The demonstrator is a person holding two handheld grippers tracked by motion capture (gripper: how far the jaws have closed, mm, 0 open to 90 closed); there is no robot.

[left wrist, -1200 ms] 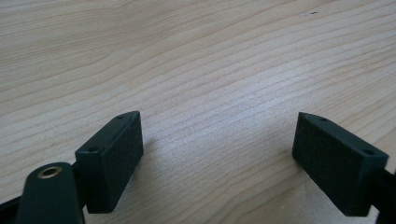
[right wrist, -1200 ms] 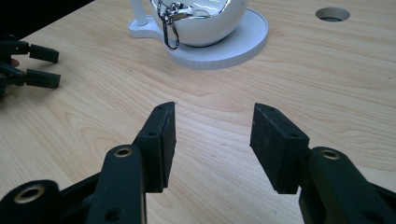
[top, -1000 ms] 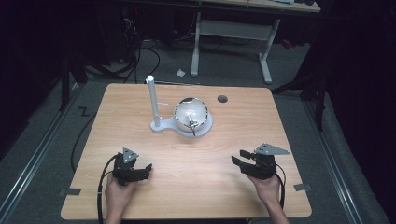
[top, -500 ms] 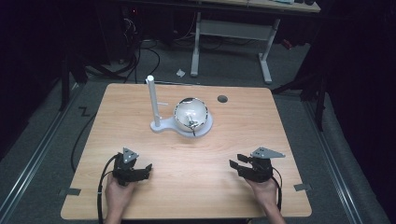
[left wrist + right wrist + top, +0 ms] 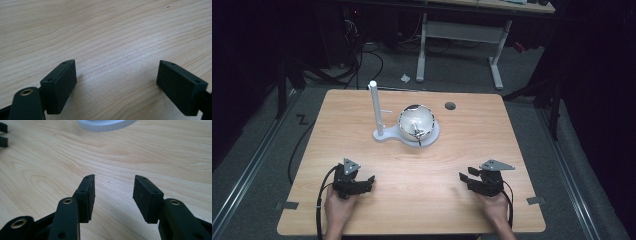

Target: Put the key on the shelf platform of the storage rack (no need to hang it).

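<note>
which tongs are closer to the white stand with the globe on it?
Left, slightly. The left tongs sit below and left of the white stand; the right tongs sit below and right of it, a bit farther off. Both are open and empty.

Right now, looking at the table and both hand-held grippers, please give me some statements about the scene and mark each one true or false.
1. The left hand-held gripper holds nothing between its open jaws. True.
2. The right hand-held gripper is clamped on the shiny ball. False: its jaws are open and empty, over bare wood.
3. The ball sits on a white stand with an upright post. True.
4. The ball lies at the table's near edge. False: it sits toward the far side, beyond both grippers.
</note>
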